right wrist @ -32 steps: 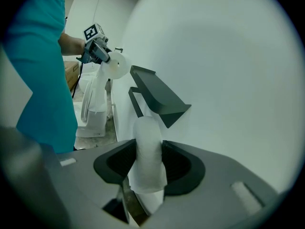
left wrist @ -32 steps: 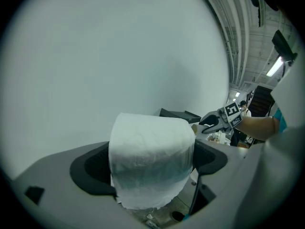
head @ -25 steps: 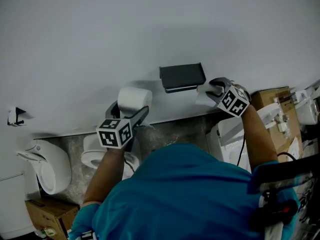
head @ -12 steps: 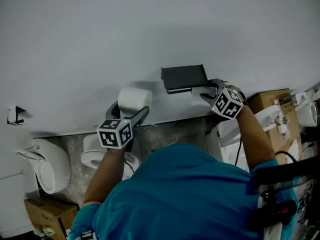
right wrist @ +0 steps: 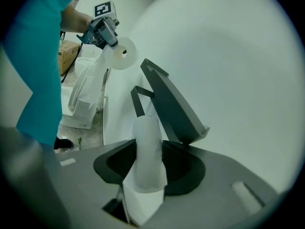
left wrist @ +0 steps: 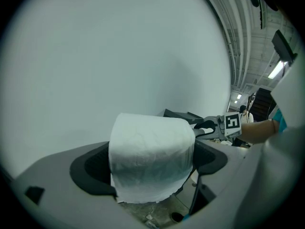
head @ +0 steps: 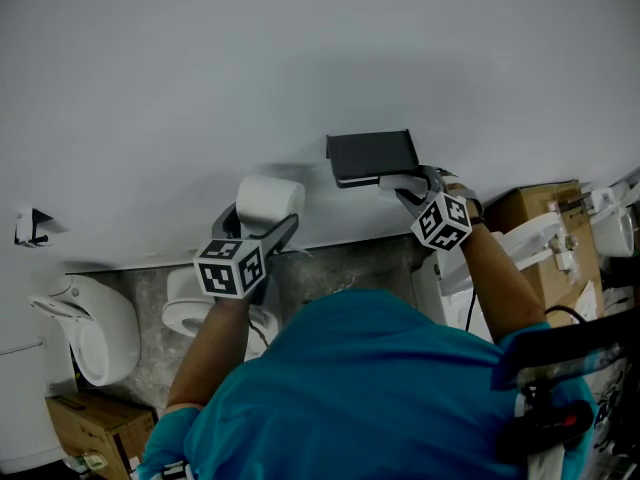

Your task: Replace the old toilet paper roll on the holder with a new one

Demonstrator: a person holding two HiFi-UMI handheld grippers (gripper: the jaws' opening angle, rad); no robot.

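Toilet paper roll (left wrist: 151, 156), full, sits clamped between the left gripper (head: 258, 228)'s wide-spread jaws, at nine o'clock from the wall holder (head: 372, 154). The right gripper (right wrist: 148, 162) pinches a flattened old roll (right wrist: 145, 140) just under the holder, at its five o'clock. A toilet (head: 188, 313) stands at the left gripper's seven o'clock.

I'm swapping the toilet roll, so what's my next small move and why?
Probably draw the right gripper clear of the holder: it grips the flattened old roll at the bar, while the left gripper holds the full roll ready.

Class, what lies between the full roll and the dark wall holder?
Only bare white wall, seen in the head view, separates the full roll from the holder.
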